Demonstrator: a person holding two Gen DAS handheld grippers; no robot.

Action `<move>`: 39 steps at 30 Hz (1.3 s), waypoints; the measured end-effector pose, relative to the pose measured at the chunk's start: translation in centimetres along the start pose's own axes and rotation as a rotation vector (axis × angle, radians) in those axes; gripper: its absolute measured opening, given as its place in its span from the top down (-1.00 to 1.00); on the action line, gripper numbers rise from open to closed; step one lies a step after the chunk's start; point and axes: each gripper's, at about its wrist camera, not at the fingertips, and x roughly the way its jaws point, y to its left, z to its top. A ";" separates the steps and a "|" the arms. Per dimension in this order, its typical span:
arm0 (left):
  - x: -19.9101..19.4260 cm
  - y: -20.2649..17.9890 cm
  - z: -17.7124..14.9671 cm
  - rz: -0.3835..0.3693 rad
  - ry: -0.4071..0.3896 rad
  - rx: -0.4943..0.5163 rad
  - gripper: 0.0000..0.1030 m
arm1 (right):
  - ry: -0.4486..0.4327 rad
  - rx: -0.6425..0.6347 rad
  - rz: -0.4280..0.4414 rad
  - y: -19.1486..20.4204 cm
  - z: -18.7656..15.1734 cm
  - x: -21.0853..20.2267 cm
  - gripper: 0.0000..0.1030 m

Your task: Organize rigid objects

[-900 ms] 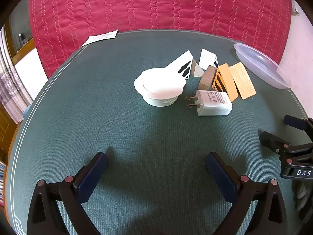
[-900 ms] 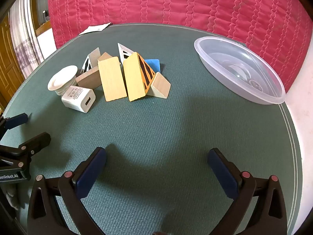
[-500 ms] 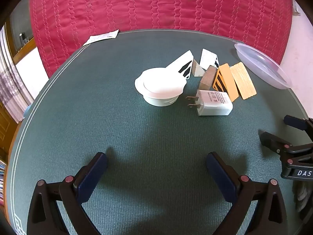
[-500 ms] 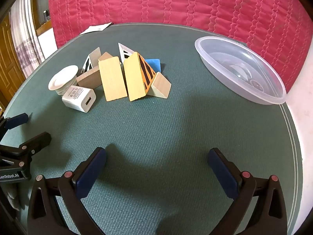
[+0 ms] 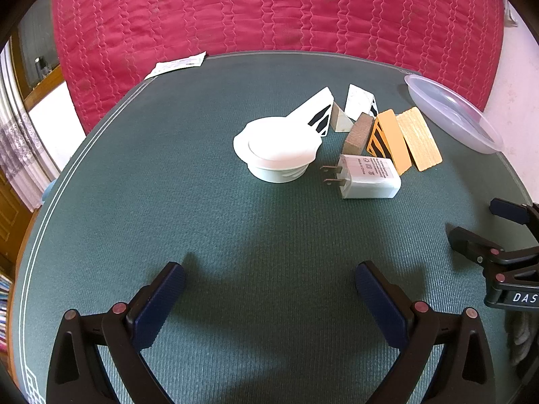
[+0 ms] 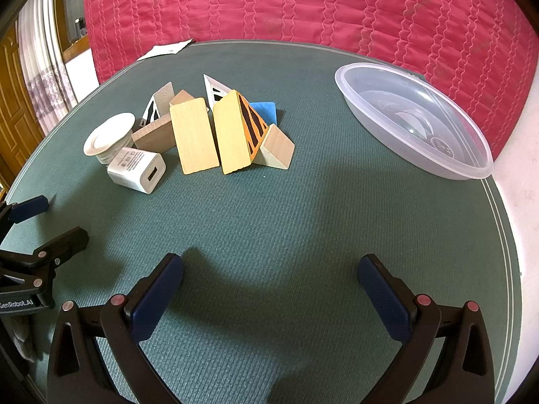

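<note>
I have both grippers tilted down over the green table (image 6: 303,208); the left gripper (image 5: 269,289) has its jaws spread wide with nothing between them, and so does the right gripper (image 6: 271,282); the wooden blocks (image 6: 215,134), the white charger (image 6: 136,169) and the white lid (image 6: 107,136) sit huddled together mid-table; the clear bowl (image 6: 414,121) stands apart by the table's far right edge.
</note>
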 end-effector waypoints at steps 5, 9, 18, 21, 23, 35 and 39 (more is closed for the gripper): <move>-0.4 -0.2 0.0 0.025 -0.010 0.013 -1.00 | -0.005 0.007 0.003 0.0 0.0 -0.2 -1.00; -0.2 0.3 0.0 0.000 0.001 -0.004 -1.00 | -0.012 0.018 0.012 -0.1 0.0 -0.3 -0.99; -0.2 1.6 0.8 -0.056 0.010 -0.024 -0.99 | -0.026 0.041 0.022 -0.6 0.0 -0.6 -0.93; -0.1 2.0 1.7 -0.010 -0.007 -0.017 -0.96 | -0.029 0.044 0.024 -0.6 0.0 -0.6 -0.91; -0.1 2.5 2.6 0.000 -0.021 -0.030 -0.93 | -0.029 0.045 0.026 -0.6 0.0 -0.6 -0.90; 2.6 1.1 6.7 -0.025 -0.046 0.056 -0.86 | -0.040 0.010 0.129 0.7 -0.3 -1.3 -0.85; 3.1 0.3 7.3 -0.043 -0.060 0.087 -0.73 | -0.038 -0.005 0.155 1.4 -0.5 -1.4 -0.84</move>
